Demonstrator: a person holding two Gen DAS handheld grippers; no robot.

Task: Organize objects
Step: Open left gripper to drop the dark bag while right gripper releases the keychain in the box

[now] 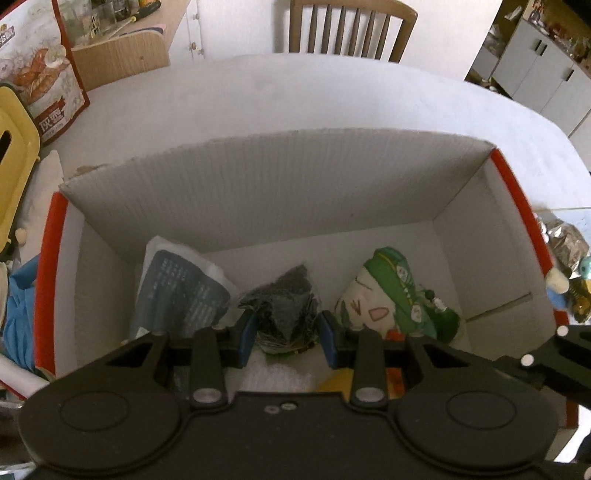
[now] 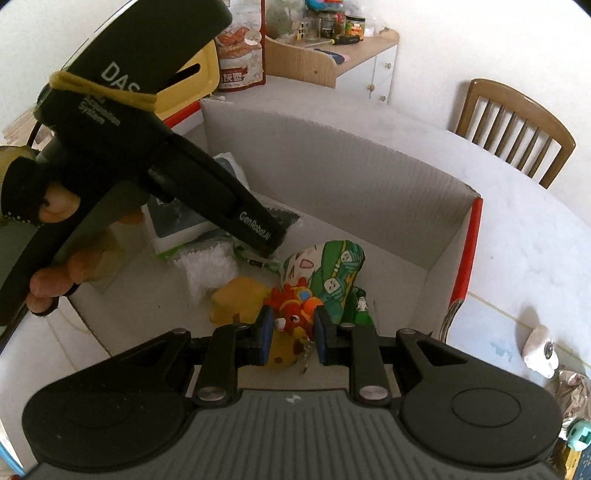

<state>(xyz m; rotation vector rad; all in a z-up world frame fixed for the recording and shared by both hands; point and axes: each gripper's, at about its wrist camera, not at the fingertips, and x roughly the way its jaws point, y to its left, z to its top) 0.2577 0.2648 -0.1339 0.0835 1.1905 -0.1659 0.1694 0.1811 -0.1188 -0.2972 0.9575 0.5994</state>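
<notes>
A white cardboard box with red edges stands on the table and holds several items. My left gripper is inside it, jaws closed on a dark crinkly packet. A green and white plush pouch lies to its right and a blue and white packet to its left. My right gripper is over the box, jaws closed on an orange and yellow plush toy. The green pouch lies just beyond it, a yellow block to its left. The left gripper's body shows in the right wrist view.
A yellow tissue box and a red-edged snack bag stand left of the box. Wooden chairs stand behind the table. A white toy and foil packets lie right of the box. A blue item lies at left.
</notes>
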